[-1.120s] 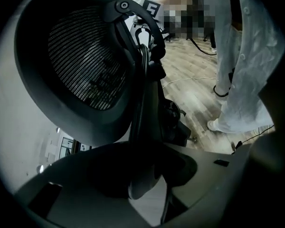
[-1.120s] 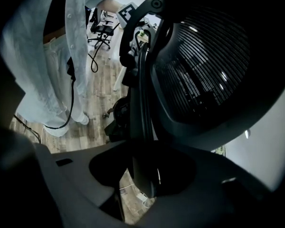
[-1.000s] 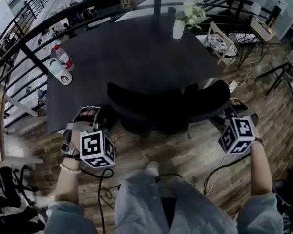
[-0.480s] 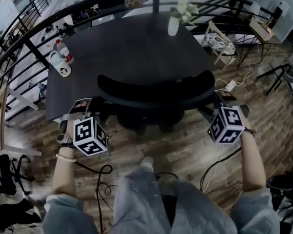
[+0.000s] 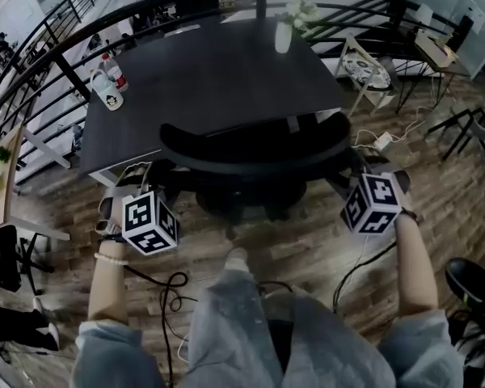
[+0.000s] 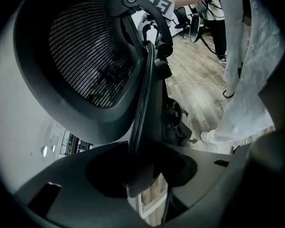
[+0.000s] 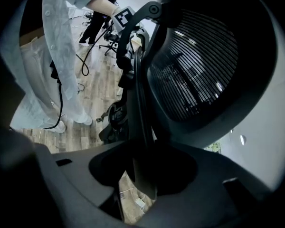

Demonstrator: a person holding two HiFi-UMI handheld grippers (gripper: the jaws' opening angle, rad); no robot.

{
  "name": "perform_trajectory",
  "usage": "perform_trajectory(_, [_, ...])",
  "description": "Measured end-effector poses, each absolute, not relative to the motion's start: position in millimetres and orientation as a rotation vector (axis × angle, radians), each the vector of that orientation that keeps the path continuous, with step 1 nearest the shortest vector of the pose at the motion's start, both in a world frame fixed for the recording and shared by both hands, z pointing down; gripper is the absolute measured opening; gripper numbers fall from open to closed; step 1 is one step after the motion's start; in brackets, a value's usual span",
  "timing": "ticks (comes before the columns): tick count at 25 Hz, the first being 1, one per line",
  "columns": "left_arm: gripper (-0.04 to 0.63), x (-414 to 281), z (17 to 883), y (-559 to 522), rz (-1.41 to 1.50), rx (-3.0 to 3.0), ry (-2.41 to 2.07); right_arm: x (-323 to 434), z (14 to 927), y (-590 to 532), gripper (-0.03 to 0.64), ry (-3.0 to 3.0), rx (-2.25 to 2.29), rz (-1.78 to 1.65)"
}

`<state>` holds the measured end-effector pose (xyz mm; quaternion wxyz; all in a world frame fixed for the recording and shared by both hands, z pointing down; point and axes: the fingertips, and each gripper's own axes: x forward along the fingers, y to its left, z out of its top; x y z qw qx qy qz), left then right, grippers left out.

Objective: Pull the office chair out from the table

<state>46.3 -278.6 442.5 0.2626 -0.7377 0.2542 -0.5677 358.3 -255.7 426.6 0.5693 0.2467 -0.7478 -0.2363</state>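
Wooden floor (image 5: pixel 307 249) across the lower head view, dark table (image 5: pixel 210 79) above it, curved black railing (image 5: pixel 65 39) beyond. Office chair (image 5: pixel 250 148) at the table's near edge, backrest towards the person, base showing over the planks. Against a second ago, drawn a little way back from the table along with both grippers, and kept square to the edge. Reads as the pull under way but not finished, with the backrest close to the tabletop in the head view. Judged to need more of the same level draw backwards, plus a step back to make room for the base.

Left gripper (image 6: pixel 145 194) at the backrest's left end, jaws set wide yet closed round the thick rim, mesh panel filling the view above. Right gripper (image 7: pixel 137 189) likewise at the right end, jaws wide and clamped on the rim there. Held from both sides alike, so likely to roll straight and not swing.

Loose cables (image 5: pixel 174 285) on the floor beside the person's legs (image 5: pixel 250 330): a possible snag for the wheels. Vase of white flowers (image 5: pixel 283 35) at the table's far edge. Water bottle (image 5: pixel 113 71) and mug (image 5: pixel 107 97) at its left corner, well apart from the chair.
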Motion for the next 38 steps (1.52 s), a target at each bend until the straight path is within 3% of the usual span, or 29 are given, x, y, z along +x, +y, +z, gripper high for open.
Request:
perform_trajectory(15, [0.195, 63, 442, -218, -1.652, -1.963, 0.774, 377, 422, -200, 0.170, -1.781, 0.600, -0.607])
perform_trajectory(38, [0.196, 52, 437, -147, -1.607, -1.974, 0.777, 364, 419, -126, 0.172, -1.771, 0.618, -0.602])
